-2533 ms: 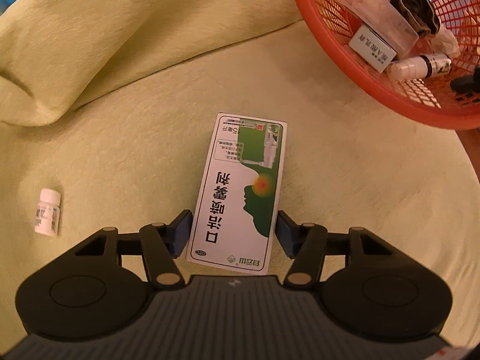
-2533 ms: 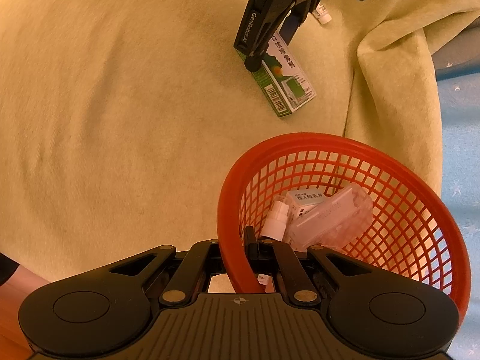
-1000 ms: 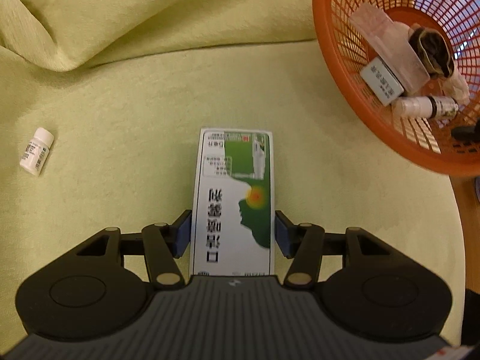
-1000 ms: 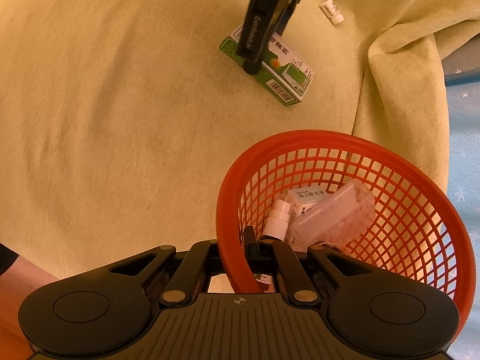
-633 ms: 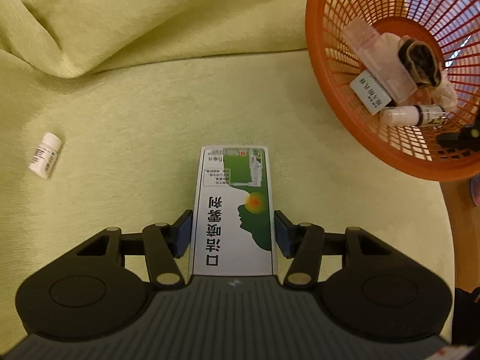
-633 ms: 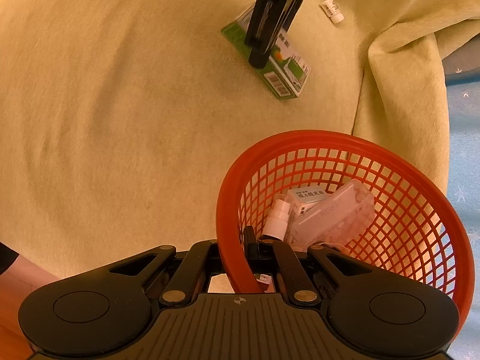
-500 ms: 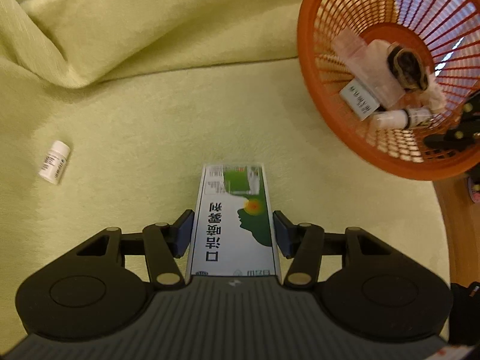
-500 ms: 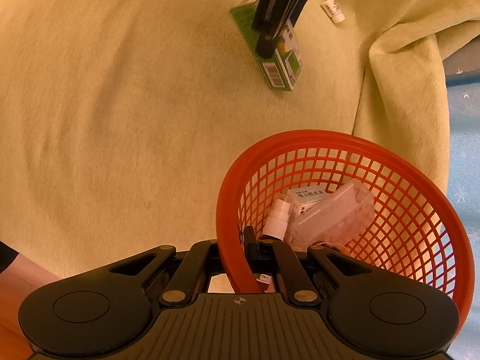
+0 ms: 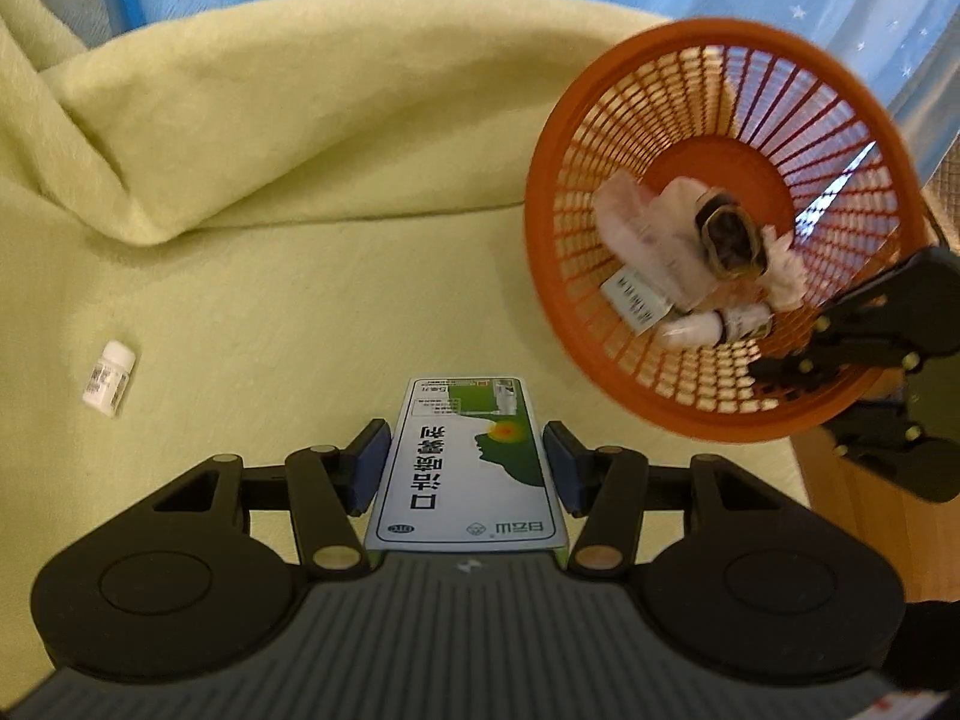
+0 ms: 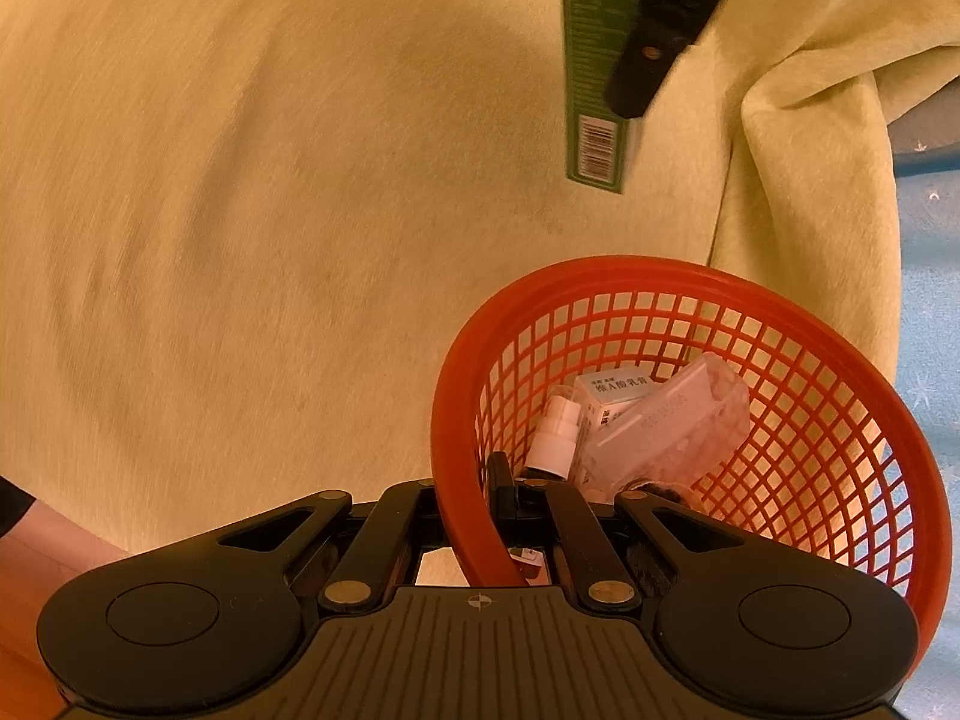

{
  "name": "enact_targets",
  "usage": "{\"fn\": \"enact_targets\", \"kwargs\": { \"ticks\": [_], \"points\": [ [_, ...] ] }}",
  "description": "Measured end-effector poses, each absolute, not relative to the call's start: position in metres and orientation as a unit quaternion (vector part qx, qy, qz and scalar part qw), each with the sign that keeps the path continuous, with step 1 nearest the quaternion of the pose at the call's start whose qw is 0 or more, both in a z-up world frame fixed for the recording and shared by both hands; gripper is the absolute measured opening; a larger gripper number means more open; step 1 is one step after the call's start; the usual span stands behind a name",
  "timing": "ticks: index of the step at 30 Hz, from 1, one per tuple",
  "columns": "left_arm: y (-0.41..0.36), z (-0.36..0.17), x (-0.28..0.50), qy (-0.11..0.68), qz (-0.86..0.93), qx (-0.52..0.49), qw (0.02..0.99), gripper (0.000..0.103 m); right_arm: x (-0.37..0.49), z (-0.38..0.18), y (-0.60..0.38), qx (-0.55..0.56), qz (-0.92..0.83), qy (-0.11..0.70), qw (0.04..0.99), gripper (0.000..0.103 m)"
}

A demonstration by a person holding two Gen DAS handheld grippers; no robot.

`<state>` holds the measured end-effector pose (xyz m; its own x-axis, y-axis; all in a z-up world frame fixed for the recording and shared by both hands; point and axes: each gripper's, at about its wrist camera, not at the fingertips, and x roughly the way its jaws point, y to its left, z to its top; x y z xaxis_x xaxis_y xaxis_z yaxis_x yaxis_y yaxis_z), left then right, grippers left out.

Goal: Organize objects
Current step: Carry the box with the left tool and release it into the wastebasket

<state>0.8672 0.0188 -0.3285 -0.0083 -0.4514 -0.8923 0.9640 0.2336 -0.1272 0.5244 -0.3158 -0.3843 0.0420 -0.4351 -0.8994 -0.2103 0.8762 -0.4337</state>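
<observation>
Up above the yellow blanket (image 9: pixel 300 192), the left gripper (image 9: pixel 467 468) pinches the green box (image 9: pixel 468 468) between its fingers; the right gripper (image 10: pixel 498 516) clamps the orange basket (image 10: pixel 456 432) rim. A white bottle (image 9: pixel 108 387) lies apart.

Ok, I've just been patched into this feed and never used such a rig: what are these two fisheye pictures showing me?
Each picture looks out from a camera mounted on a hand-held claw, along its two fingers. No robot arm: a person holds one claw in each hand. The left view shows the left claw clamping a green and white medicine box, lifted above the yellow-green blanket. The right view shows the right claw pinching the rim of the orange basket, which already holds small medicine items. One small white bottle lies loose on the blanket.
</observation>
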Motion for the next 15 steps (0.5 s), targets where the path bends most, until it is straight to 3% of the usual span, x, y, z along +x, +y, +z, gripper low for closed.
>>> {"fn": "enact_targets", "kwargs": {
  "ticks": [10,15],
  "points": [
    [-0.016,-0.281,0.856,0.419,-0.611,0.225,0.633,0.050,0.525,-0.382,-0.317,-0.235,-0.087,0.684,0.685,0.000],
    [-0.045,-0.261,0.846,0.405,-0.679,0.128,0.599,0.055,0.526,-0.381,-0.315,-0.236,-0.089,0.683,0.686,0.000]
  ]
}}
